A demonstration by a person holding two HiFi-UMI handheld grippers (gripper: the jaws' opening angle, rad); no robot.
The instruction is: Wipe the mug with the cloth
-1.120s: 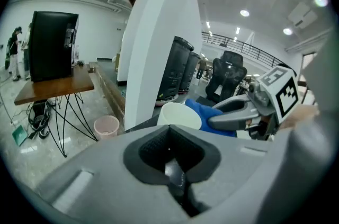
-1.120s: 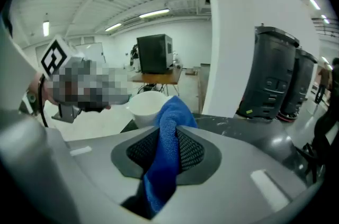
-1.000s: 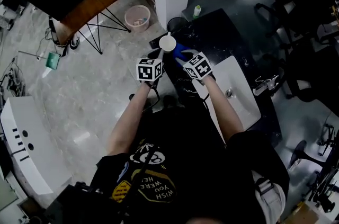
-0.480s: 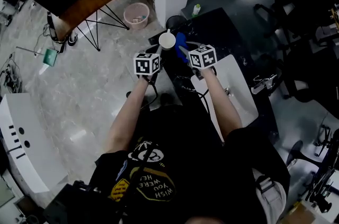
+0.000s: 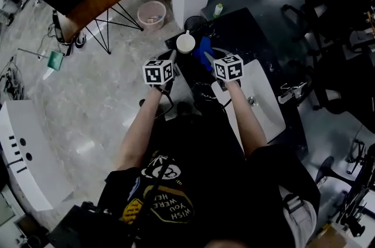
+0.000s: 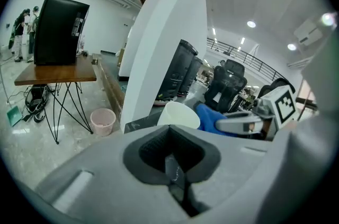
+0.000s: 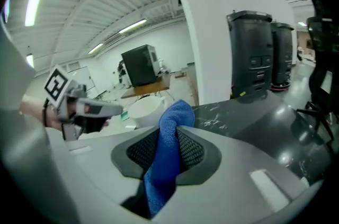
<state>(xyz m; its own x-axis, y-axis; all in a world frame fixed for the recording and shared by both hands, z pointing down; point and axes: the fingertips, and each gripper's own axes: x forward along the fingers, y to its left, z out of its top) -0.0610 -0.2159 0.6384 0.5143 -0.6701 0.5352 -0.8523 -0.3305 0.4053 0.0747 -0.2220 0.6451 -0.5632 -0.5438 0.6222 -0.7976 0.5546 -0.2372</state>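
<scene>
Black stone table underneath. White mug is held up over its near edge: left gripper fingers pinched together on what looks like its handle, which leaves the body free for wiping. Blue cloth is clamped between the right gripper fingers, bunched end poking forward, just beside the mug

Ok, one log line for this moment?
left gripper: shut on mug | right gripper: shut on cloth | cloth beside mug, contact unclear
</scene>
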